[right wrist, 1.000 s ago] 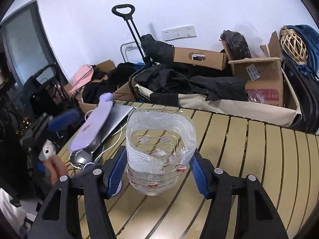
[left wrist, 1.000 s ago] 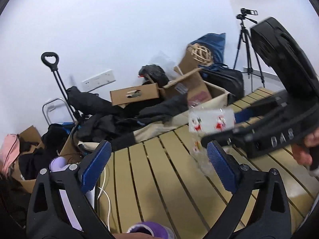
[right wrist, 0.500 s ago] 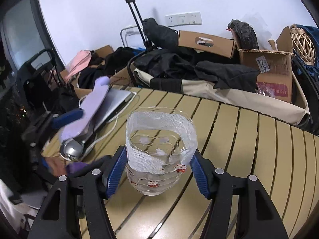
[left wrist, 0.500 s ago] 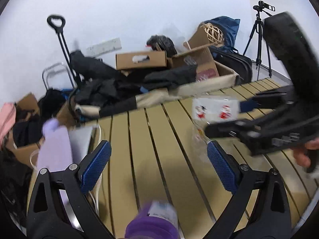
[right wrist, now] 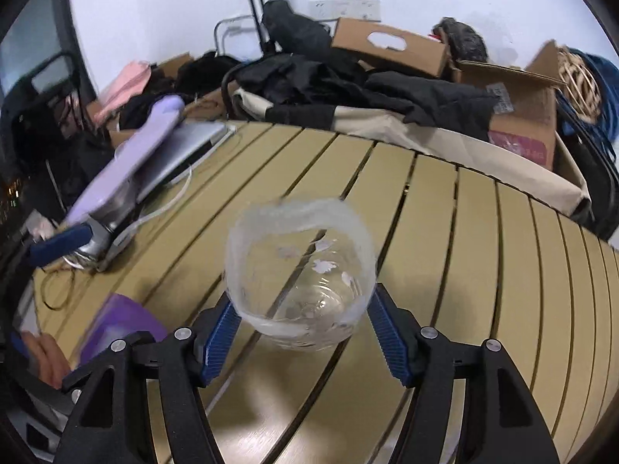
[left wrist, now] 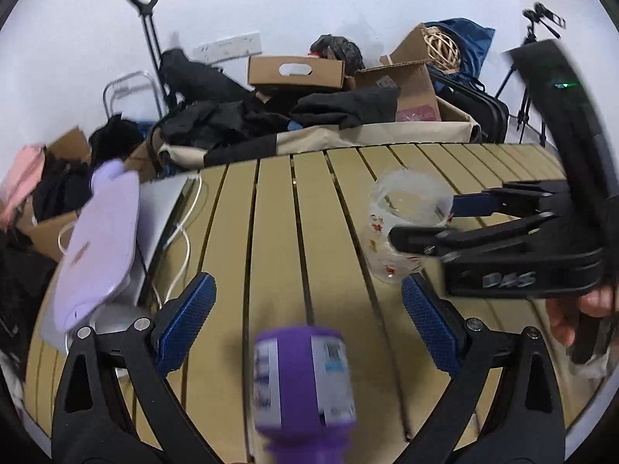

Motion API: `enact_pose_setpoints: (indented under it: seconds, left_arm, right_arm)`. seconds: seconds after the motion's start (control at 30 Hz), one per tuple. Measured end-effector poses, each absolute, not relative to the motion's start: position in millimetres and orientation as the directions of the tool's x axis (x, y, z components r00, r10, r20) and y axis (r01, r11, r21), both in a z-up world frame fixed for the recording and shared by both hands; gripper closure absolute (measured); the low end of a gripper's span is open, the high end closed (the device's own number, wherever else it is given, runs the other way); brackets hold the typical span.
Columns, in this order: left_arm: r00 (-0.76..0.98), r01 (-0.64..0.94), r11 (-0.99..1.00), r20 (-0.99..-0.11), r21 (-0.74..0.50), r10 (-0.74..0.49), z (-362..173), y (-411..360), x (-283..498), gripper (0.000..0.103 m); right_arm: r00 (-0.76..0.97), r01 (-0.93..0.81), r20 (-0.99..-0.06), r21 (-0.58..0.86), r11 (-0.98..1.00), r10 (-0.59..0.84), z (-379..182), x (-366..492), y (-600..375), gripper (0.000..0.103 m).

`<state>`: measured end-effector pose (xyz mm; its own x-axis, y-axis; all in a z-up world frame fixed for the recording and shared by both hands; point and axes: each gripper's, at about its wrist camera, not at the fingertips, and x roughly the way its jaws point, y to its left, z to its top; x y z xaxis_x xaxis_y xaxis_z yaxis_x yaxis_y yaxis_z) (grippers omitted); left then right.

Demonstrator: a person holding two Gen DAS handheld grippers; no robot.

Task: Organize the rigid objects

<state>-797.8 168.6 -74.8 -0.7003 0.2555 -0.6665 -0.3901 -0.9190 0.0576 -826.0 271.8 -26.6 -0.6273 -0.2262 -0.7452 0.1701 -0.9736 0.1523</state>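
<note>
Right gripper is clamped on the clear cup, blue ribbed pads pressing its lower wall from both sides, centre-bottom of the right wrist frame. Low side grip probably keeps the open mouth up and the thin wall from buckling. Cup looks like soft transparent plastic, rounded, frosted ragged rim, small red-and-white printed figures; in the left wrist view it sits right of centre, and I can't tell whether its base touches the surface or hangs just above it. Left gripper is wide open, holding nothing; a purple bottle with a white label sits low between the jaws at bottom centre, blurred, not touched by either pad. Likely the next pick. Same bottle shows at lower left of the right wrist frame. Surface is tan slats with dark gaps, so narrow bases could rock. At left: lavender oblong item lying on a grey laptop, white cable beside them. Boxes and dark clothes pile behind.
</note>
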Motion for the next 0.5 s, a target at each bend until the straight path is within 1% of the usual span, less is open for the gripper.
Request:
enact_pose_setpoints:
  seconds: [0.1, 0.13, 0.17, 0.2, 0.23, 0.3, 0.33, 0.4, 0.5]
  left_arm:
    - [-0.684, -0.357, -0.934, -0.678, -0.01, 0.269, -64.7, 151.4, -784.2, 0.008]
    - [-0.689, -0.344, -0.939, -0.676, -0.013, 0.261, -60.7, 144.7, -778.2, 0.008]
    - [-0.699, -0.327, -0.945, -0.672, -0.005, 0.245, -57.1, 138.6, -772.7, 0.008]
    - [-0.718, -0.298, -0.955, -0.662, 0.012, 0.216, -52.2, 129.7, -764.5, 0.007]
    - [-0.732, -0.273, -0.962, -0.653, 0.02, 0.194, -49.4, 122.0, -758.4, 0.007]
    - [-0.757, -0.189, -0.982, -0.641, 0.027, 0.128, -45.2, 102.9, -746.1, 0.007]
    - [-0.757, -0.165, -0.986, -0.643, 0.021, 0.113, -43.5, 95.9, -741.6, 0.007]
    - [-0.764, -0.13, -0.991, -0.639, 0.013, 0.092, -36.6, 82.6, -726.4, 0.007]
    - [-0.781, -0.115, -0.993, -0.619, 0.014, 0.082, -20.6, 74.6, -697.9, 0.007]
  right_arm:
    - [-0.646, 0.169, -0.714, 0.212, -0.963, -0.27, -3.1, -799.6, 280.0, 0.032]
    - [-0.654, 0.172, -0.705, 0.214, -0.962, -0.274, 4.4, -790.8, 282.0, 0.032]
    - [-0.661, 0.173, -0.7, 0.208, -0.963, -0.27, 10.3, -783.3, 283.0, 0.029]
    - [-0.668, 0.174, -0.697, 0.196, -0.965, -0.262, 17.2, -771.8, 286.3, 0.025]
    - [-0.674, 0.18, -0.692, 0.184, -0.966, -0.257, 22.4, -760.8, 289.5, 0.023]
    - [-0.684, 0.174, -0.692, 0.152, -0.973, -0.231, 28.5, -742.1, 297.6, 0.023]
    - [-0.685, 0.158, -0.698, 0.139, -0.977, -0.211, 30.0, -735.2, 302.4, 0.023]
    - [-0.681, 0.128, -0.707, 0.141, -0.982, -0.19, 33.4, -719.6, 313.5, 0.023]
    - [-0.693, 0.102, -0.696, 0.163, -0.981, -0.188, 41.7, -692.5, 324.5, 0.023]
